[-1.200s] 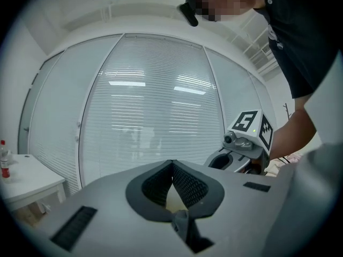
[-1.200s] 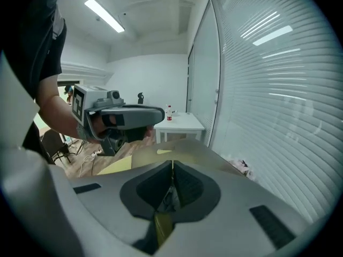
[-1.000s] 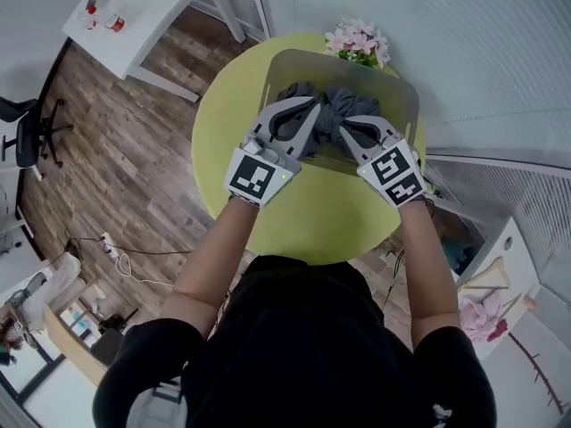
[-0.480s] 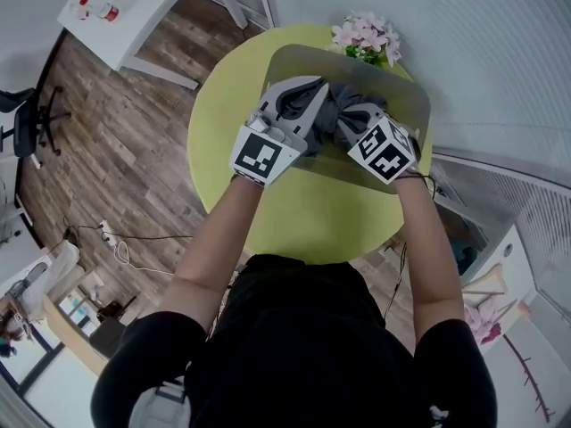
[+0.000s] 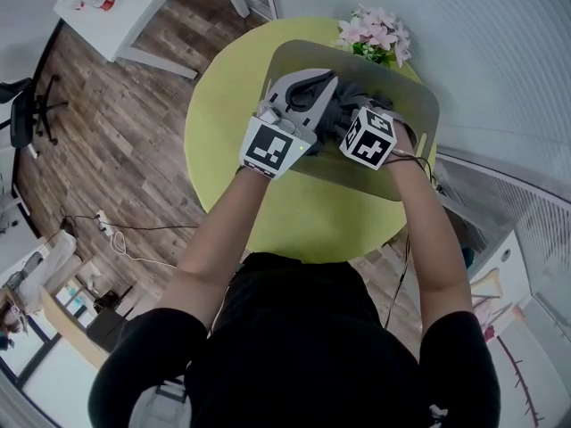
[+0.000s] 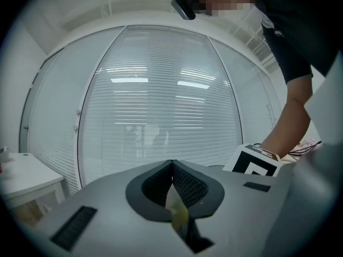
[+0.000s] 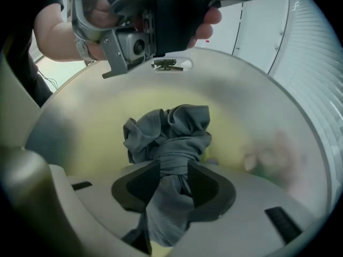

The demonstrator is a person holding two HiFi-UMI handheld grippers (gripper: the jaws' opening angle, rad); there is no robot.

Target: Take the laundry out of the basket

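Observation:
A crumpled grey garment [image 7: 170,135] lies bunched in the translucent grey basket [image 5: 419,105] on the round yellow-green table [image 5: 223,114]. My right gripper [image 7: 170,167] points steeply down into the basket. Its jaws have just been opening, and the garment still sits between them, touching both pads. In the head view its marker cube hides most of that right gripper [image 5: 361,119]. My left gripper [image 5: 328,83] hovers level above the basket's left half. In the left gripper view that left gripper [image 6: 171,165] is shut with nothing in it and faces the window blinds.
Pink flowers [image 5: 375,34] stand at the table's far edge behind the basket. A white side table [image 5: 125,7] and an office chair [image 5: 27,114] are off to the left on the wooden floor. White blinds [image 6: 161,100] run along the far side.
My right gripper has tipped downward and sunk into the basket with the garment, its cube now facing up. The left gripper has shifted farther over the basket.

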